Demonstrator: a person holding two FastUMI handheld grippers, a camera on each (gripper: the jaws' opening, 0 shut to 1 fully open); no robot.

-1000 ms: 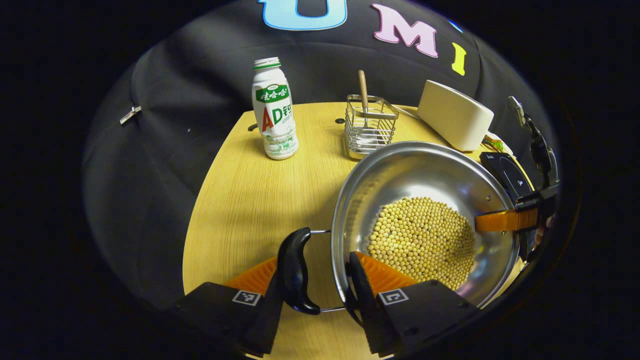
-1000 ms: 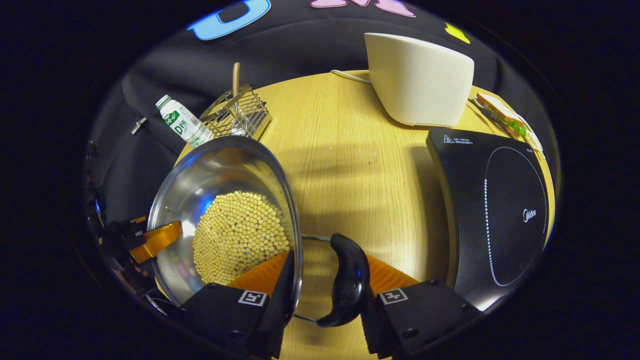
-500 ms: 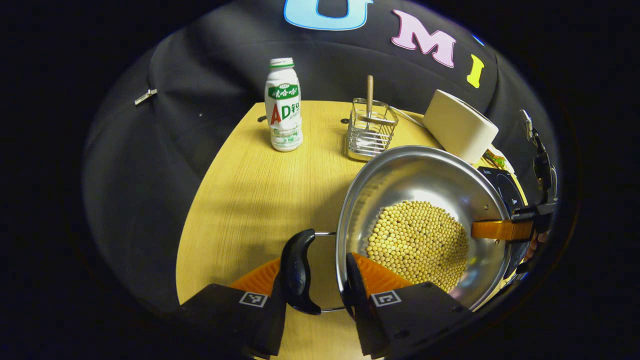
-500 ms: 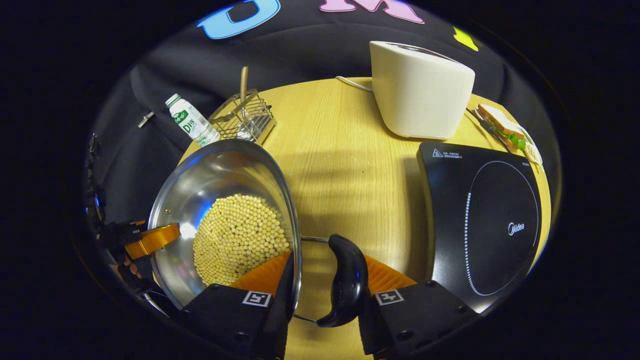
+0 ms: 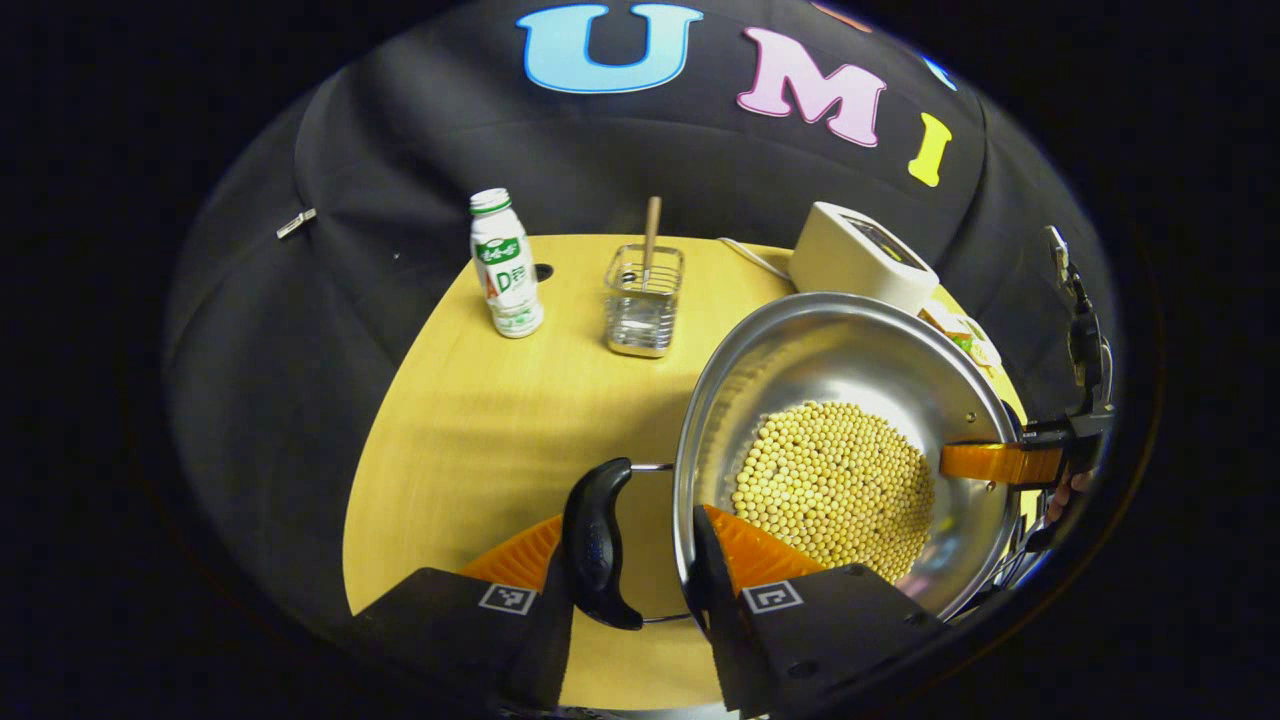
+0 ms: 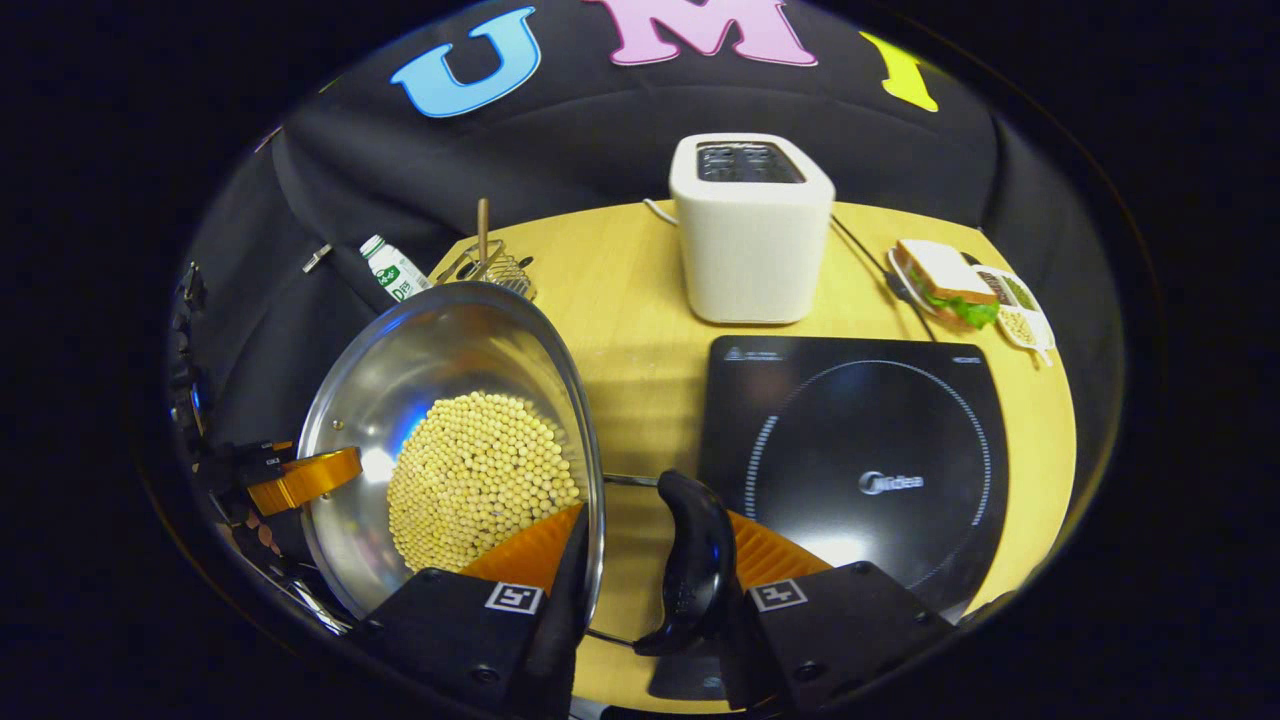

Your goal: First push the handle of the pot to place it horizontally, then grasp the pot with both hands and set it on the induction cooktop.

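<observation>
Round stainless-steel pot (image 6: pixel 450 420) of yellow beans, carried above the wooden tabletop (image 6: pixel 640 300). The left claw (image 5: pixel 630 560) pinches the rim and black side handle (image 5: pixel 595 540); the right claw (image 6: pixel 645 570) pinches the opposite black handle (image 6: pixel 690 560). The black induction cooktop (image 6: pixel 860 440) lies just beyond the right claw, the nearer hand.
</observation>
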